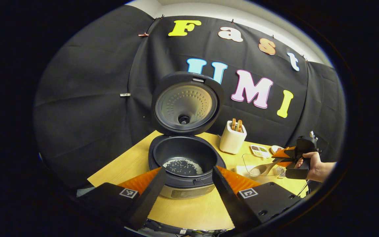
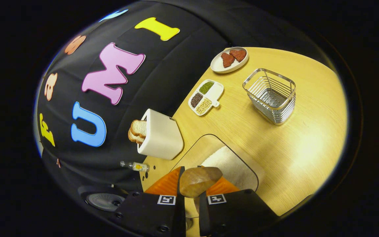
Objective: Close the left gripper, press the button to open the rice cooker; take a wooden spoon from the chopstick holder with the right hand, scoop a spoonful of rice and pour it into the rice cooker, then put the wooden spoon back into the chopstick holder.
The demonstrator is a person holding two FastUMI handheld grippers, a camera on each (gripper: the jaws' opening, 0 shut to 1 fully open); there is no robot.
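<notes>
Right tool (image 2: 191,184): clenched on the handle of a light wooden spoon (image 2: 198,180), whose bowl hangs over a clear rectangular container of white rice (image 2: 232,166). Left tool (image 1: 186,179): released, fingers spread wide before the dark round rice cooker (image 1: 184,158); lid upright, a little rice in the black inner pot. Pale wooden bench (image 2: 275,144): carries a silver wire chopstick holder (image 2: 271,95), standing well apart from the spoon, and a white toaster (image 2: 160,135) with bread slices.
</notes>
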